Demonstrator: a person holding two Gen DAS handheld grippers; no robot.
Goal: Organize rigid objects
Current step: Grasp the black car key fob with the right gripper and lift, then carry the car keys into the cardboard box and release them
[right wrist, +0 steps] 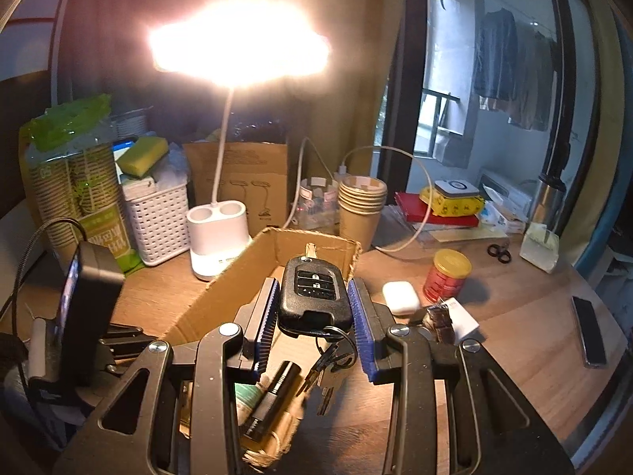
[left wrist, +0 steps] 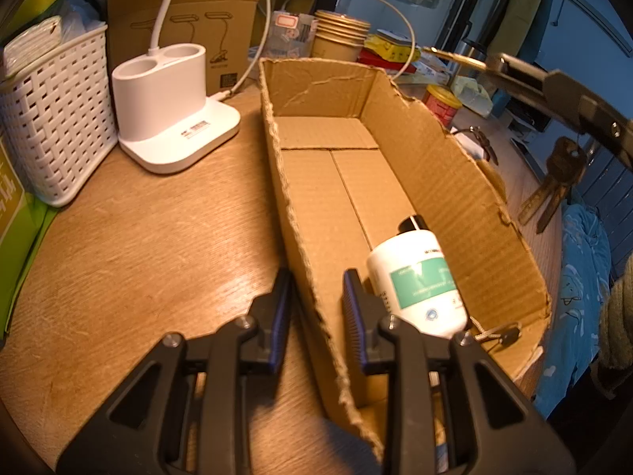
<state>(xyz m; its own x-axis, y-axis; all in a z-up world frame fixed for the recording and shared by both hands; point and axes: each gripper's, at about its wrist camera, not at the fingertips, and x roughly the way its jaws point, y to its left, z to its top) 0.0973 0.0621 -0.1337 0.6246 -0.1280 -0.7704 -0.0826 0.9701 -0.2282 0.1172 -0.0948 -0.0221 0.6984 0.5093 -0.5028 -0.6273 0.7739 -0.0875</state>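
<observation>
While the black car key fob (right wrist: 314, 297) sits squeezed between the blue pads of the right gripper (right wrist: 314, 308), held up over the open cardboard box (right wrist: 253, 273) with its key ring and keys (right wrist: 330, 360) dangling below, the left gripper (left wrist: 316, 308) is pinched tight onto the box's torn near wall. Down inside the box lie a white bottle with a green label (left wrist: 419, 289) and a small black flashlight (right wrist: 273, 399), and out on the wooden table (left wrist: 138, 261) stand the white lamp base (left wrist: 174, 107) and a white woven basket (left wrist: 55, 118).

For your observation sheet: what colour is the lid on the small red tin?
Yellow; the red tin's lid shows best in the right wrist view.
</observation>
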